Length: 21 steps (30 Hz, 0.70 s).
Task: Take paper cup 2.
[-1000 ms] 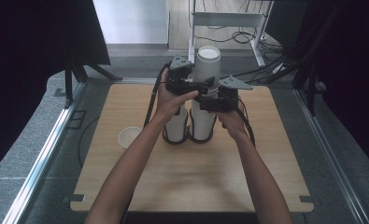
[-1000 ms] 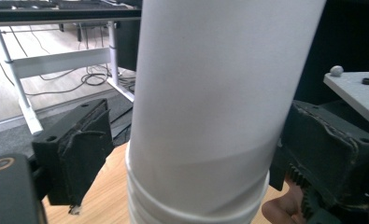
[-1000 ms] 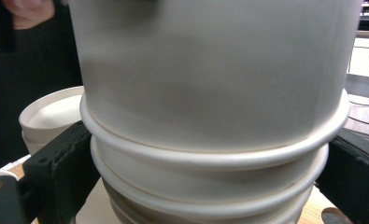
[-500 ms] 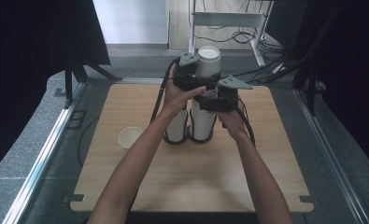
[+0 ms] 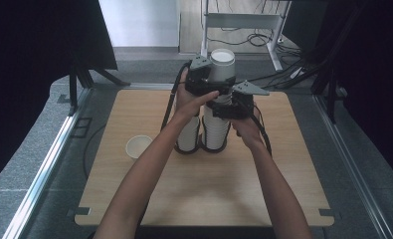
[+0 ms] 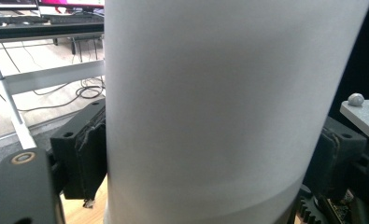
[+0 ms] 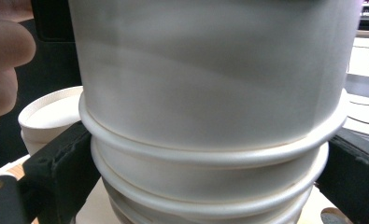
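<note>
Left gripper [image 5: 215, 79] jaws just closed — now clamped on top cup [image 5: 222, 63]; right gripper [image 5: 229, 107] clamps stack [image 5: 217, 130]

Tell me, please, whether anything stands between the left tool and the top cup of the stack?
Nothing visible does. The left tool has just been closing, and its pads now sit against both sides of the top cup. The right tool clamps the stack below it.

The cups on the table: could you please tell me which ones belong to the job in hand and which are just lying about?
In the job:
- top cup, clamped by the left hand-held gripper, whose jaws have just been closing
- right cup stack, clamped by the right hand-held gripper

Lying about:
- left cup stack
- single cup
- frame and cables behind the table
</note>
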Each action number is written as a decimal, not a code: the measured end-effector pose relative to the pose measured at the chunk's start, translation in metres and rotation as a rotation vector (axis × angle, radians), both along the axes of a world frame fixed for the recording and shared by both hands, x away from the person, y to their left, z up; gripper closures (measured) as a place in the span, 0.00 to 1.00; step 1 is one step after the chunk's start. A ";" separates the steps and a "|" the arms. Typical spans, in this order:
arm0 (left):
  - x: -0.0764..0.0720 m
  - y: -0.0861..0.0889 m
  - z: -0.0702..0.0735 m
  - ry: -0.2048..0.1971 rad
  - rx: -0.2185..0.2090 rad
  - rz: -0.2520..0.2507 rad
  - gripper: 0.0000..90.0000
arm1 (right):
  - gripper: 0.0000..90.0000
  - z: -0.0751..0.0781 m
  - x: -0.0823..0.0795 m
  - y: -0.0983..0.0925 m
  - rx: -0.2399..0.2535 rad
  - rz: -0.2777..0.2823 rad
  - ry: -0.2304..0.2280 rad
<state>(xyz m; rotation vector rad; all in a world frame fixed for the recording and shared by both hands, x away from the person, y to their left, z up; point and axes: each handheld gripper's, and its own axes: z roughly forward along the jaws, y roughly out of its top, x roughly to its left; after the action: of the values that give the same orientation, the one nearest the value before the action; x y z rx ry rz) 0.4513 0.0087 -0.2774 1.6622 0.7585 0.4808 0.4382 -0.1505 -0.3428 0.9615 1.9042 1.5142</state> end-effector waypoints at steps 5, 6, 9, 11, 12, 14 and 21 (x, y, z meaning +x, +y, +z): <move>-0.003 0.003 0.015 -0.034 -0.024 0.010 0.19 | 0.03 0.000 0.000 0.000 0.005 -0.004 -0.002; -0.004 0.003 0.018 -0.039 -0.024 0.011 0.19 | 0.03 0.000 0.000 0.000 0.005 0.000 0.002; -0.006 0.005 0.027 -0.061 -0.024 0.018 0.19 | 0.03 0.000 -0.001 0.000 0.003 0.001 0.001; -0.008 0.007 0.036 -0.076 -0.038 0.024 0.19 | 0.03 0.000 -0.002 0.001 0.006 0.001 0.009; -0.008 0.008 0.042 -0.083 -0.049 0.027 0.19 | 0.03 0.000 -0.002 0.001 0.004 0.001 0.010; -0.011 0.010 0.051 -0.098 -0.057 0.025 0.19 | 0.03 0.001 -0.002 0.001 0.006 0.000 0.013; -0.021 0.017 0.073 -0.146 -0.070 0.024 0.19 | 0.03 0.000 -0.001 0.001 0.006 0.002 0.012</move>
<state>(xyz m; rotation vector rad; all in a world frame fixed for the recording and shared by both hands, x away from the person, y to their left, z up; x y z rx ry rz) 0.4298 0.0256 -0.2039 1.5369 0.6807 0.5791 0.4371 -0.1499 -0.3426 0.9743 1.9107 1.5195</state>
